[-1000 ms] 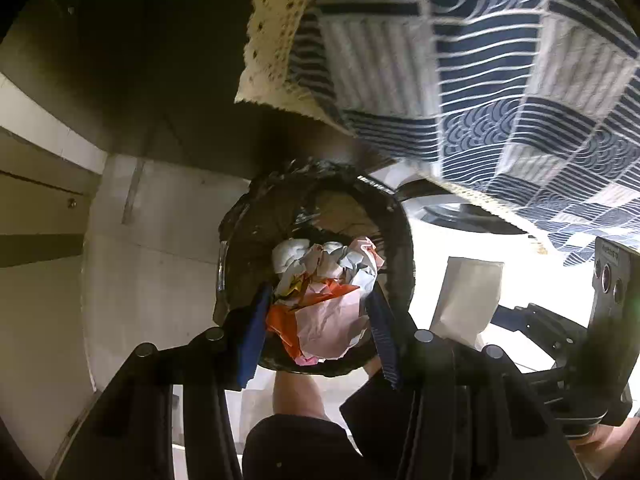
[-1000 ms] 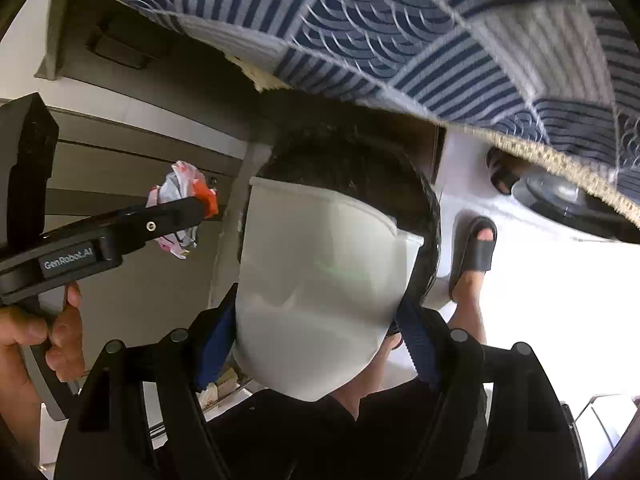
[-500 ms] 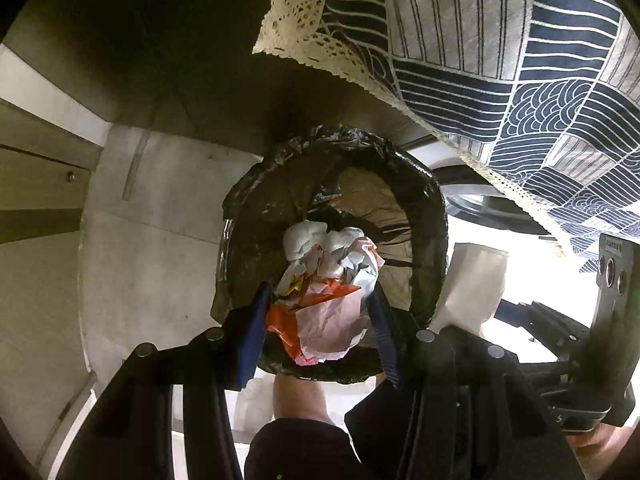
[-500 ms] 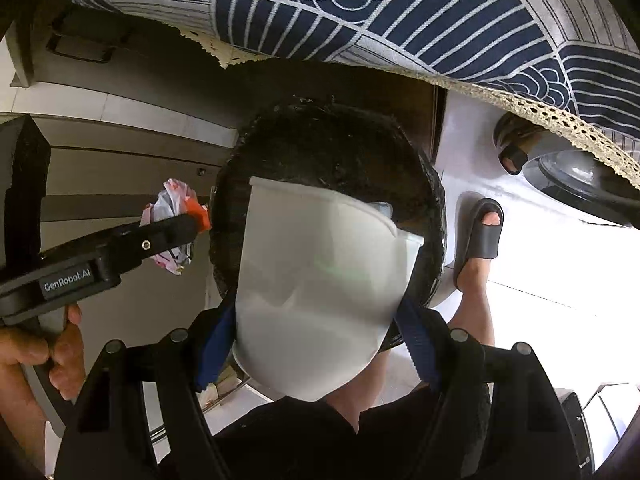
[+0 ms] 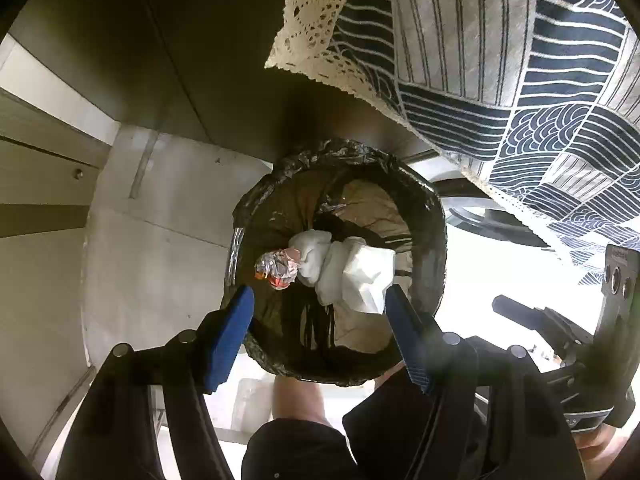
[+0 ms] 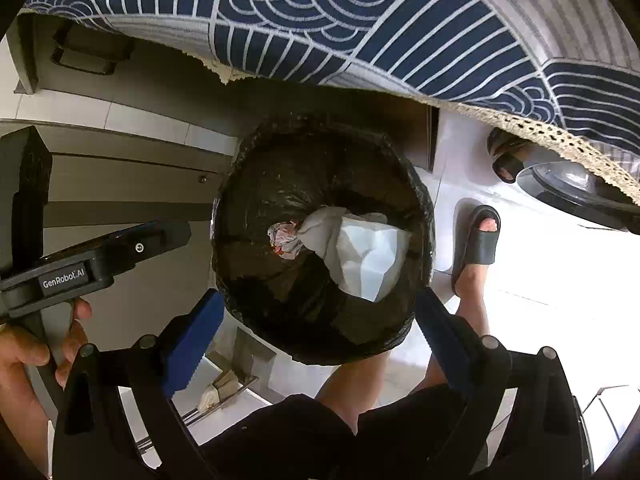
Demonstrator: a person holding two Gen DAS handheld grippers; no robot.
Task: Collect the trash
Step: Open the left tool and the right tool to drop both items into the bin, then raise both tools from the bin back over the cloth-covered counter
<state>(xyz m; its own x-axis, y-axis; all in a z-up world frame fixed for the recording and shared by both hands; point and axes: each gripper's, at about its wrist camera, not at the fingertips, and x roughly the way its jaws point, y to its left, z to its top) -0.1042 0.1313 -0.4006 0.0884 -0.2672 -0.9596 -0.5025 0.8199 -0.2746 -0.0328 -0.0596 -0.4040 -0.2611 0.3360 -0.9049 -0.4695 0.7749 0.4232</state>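
While poised above bin (image 5: 432,216) | left tongs (image 5: 320,312) released | right tongs (image 6: 316,316) released

A blue and white patterned tablecloth (image 6: 400,20) with a lace edge hangs across twelve to two o'clock. A grey slipper (image 6: 478,242) on a foot sits at three o'clock on the pale tiled floor (image 6: 540,264). Grey cabinets (image 6: 120,184) stand at nine o'clock.
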